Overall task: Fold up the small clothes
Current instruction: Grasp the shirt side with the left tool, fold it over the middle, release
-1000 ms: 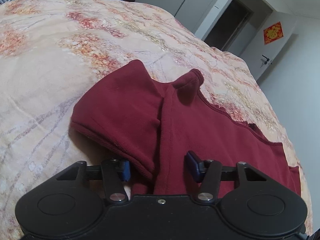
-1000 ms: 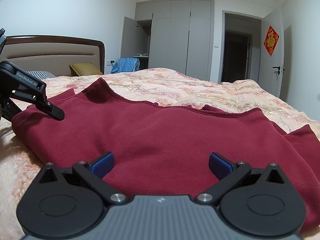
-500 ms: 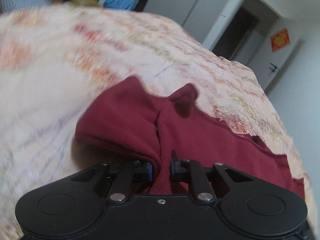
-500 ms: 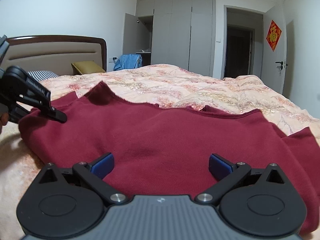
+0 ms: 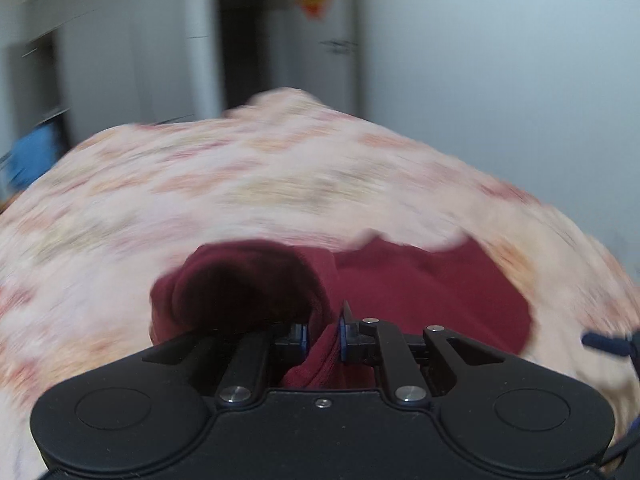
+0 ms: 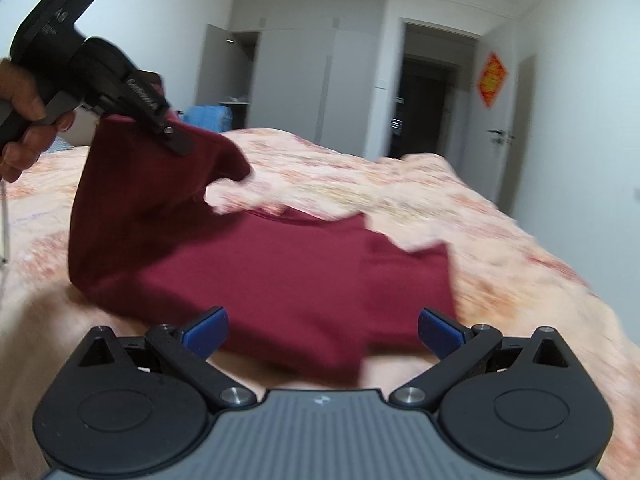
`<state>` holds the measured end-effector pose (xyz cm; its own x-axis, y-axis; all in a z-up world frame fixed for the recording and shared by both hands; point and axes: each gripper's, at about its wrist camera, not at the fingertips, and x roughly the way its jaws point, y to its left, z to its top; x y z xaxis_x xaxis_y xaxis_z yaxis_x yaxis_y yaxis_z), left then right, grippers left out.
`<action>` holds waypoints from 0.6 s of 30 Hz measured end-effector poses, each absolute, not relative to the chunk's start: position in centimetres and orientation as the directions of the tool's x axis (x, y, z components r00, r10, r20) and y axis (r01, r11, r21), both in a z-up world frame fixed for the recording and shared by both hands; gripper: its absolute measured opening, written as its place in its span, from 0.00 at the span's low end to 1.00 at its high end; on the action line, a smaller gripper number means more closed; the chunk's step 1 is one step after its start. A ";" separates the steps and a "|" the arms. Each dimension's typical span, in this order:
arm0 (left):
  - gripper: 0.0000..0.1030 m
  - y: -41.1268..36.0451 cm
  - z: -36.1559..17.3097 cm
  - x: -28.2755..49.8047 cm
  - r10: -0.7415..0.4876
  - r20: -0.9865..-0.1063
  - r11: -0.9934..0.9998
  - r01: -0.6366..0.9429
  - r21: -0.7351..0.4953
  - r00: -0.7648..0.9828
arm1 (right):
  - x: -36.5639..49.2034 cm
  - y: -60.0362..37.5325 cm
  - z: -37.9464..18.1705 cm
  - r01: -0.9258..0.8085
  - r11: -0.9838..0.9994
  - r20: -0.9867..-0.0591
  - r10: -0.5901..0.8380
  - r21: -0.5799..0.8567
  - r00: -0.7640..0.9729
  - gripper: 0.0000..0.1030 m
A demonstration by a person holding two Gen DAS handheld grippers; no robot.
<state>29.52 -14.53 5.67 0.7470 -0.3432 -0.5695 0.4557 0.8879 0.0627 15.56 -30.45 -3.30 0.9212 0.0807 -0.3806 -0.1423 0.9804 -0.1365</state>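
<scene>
Though blurred, garment [image 5: 420, 292] between fingers [image 5: 301, 336].

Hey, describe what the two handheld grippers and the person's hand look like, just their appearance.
Both are matte black plastic. The left gripper has blue pads, silver pivot screws and two round discs on its body. The right gripper has blue fingertips and a ribbed grey centre panel. From the right wrist view, the left one bears blurred white lettering, held by a bare hand; no sleeve visible.
</scene>
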 end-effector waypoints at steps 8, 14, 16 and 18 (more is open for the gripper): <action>0.36 -16.7 2.4 29.3 -0.469 -0.646 0.859 0.482 -0.174 0.602 | 12.9 -33.9 -4.5 -0.061 0.994 -0.428 0.018 -0.086 0.904 1.00; 0.82 -14.2 4.1 28.0 -0.565 -0.592 0.812 0.515 -0.275 0.575 | 13.7 -33.9 -4.9 -0.053 0.998 -0.442 0.037 -0.023 0.896 1.00; 0.86 -13.8 5.1 27.4 -0.571 -0.571 0.810 0.520 -0.271 0.590 | 14.1 -33.9 -4.9 -0.058 0.998 -0.440 0.055 0.006 0.896 1.00; 0.94 -13.0 5.9 27.1 -0.561 -0.552 0.821 0.499 -0.278 0.616 | 14.6 -33.6 -4.7 -0.071 0.997 -0.435 0.073 0.019 0.897 1.00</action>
<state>27.08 -13.04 5.94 0.6163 -0.5614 -0.5523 0.4986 0.8210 -0.2782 14.55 -33.62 -4.72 0.8973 0.0727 -0.4355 -0.0714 0.9973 0.0193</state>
